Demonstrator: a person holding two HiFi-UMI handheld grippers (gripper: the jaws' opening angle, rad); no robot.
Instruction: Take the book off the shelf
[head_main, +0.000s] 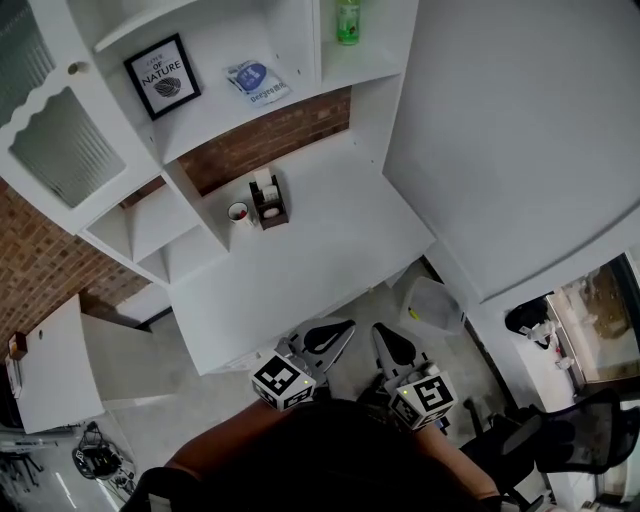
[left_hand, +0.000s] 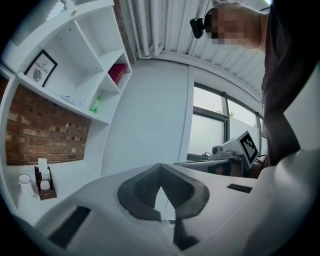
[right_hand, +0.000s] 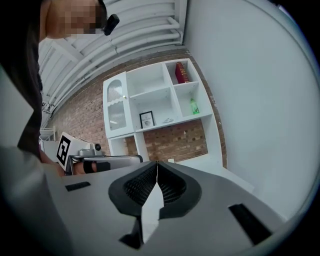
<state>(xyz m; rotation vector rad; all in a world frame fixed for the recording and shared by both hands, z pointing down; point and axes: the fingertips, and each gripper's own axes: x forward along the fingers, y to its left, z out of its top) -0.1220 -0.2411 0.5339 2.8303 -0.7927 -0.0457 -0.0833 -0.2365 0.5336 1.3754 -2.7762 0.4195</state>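
Observation:
A red book (right_hand: 181, 72) stands upright in the top right compartment of the white shelf unit (right_hand: 165, 95); the left gripper view also shows the book (left_hand: 118, 73) high up. From the head view the book is hidden. Both grippers are held low, near the person's body and short of the white desk's (head_main: 330, 250) front edge, far from the shelf. My left gripper (head_main: 340, 328) is shut with nothing in it, its pads meeting at the tips (left_hand: 159, 166). My right gripper (head_main: 384, 332) is also shut and empty (right_hand: 157, 164).
The lower shelf carries a framed picture (head_main: 162, 76), a blue packet (head_main: 256, 80) and a green bottle (head_main: 347, 20). A wooden holder (head_main: 268, 203) and a cup (head_main: 238, 212) stand at the desk's back. A white bin (head_main: 432, 305) is on the floor at the right.

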